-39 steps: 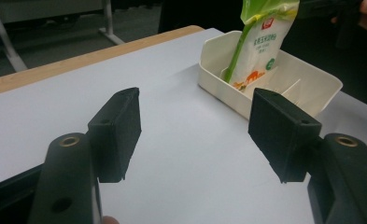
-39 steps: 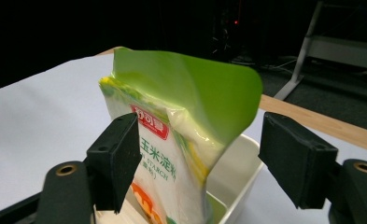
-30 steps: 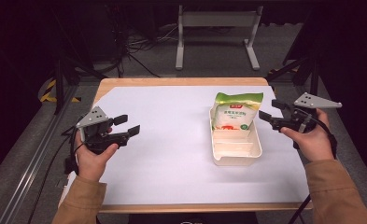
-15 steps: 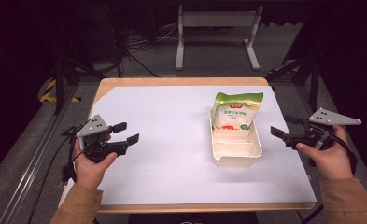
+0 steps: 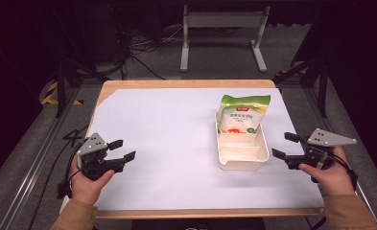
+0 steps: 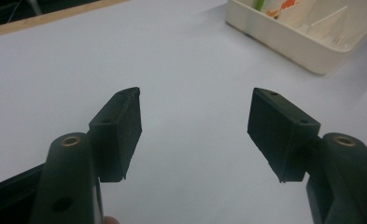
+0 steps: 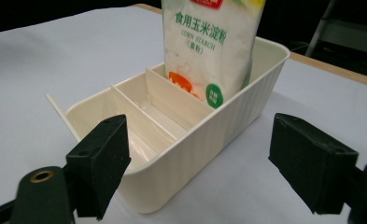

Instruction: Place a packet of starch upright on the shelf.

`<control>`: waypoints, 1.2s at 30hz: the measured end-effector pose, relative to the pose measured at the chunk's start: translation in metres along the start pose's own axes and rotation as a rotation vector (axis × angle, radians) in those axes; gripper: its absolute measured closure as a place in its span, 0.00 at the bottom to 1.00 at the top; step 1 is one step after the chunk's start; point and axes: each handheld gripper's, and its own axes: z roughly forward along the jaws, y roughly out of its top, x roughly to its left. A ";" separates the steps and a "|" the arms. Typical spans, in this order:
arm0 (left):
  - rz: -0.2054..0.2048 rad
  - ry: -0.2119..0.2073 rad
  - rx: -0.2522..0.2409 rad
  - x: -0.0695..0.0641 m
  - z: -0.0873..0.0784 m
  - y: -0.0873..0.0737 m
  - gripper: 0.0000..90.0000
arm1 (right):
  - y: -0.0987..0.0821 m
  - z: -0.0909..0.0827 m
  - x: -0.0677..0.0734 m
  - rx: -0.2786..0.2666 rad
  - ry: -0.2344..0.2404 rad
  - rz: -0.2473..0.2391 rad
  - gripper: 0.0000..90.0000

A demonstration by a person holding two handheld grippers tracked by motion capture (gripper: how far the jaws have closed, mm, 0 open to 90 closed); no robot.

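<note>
Cornstarch bag (image 5: 242, 115) upright in far compartment of cream box (image 5: 240, 163) on white bench (image 5: 167, 129). Right tool (image 5: 288, 147) just right of box, jaws wide, just been opening, nothing between. Left tool (image 5: 122, 149) well left of box, jaws apart, empty.

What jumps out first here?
A green and white starch bag stands in the far compartment of a cream divided bin, right of centre on the white table. The nearer compartments look empty. An open left claw and an open right claw flank it, holding nothing.
</note>
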 end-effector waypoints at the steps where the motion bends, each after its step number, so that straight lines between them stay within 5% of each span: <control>1: 0.000 -0.001 0.004 0.001 0.000 -0.003 0.40 | -0.003 0.003 0.000 -0.002 0.000 0.002 0.23; 4: -0.002 0.000 0.013 0.002 0.003 -0.008 0.39 | -0.016 0.013 0.000 -0.006 0.005 0.012 0.21; 9: -0.012 0.004 0.025 0.005 0.008 -0.015 0.39 | -0.029 0.020 0.001 -0.094 0.023 0.082 0.20; 18: -0.021 -0.005 0.048 0.004 0.018 -0.020 0.39 | -0.035 0.008 0.004 -0.122 0.020 0.075 0.22; 25: -0.019 -0.009 0.061 0.003 0.023 -0.022 0.38 | -0.049 0.005 0.000 -0.048 -0.029 0.056 0.23; 36: -0.022 -0.011 0.068 0.007 0.027 -0.024 0.38 | -0.066 0.023 0.000 0.094 -0.088 0.061 0.23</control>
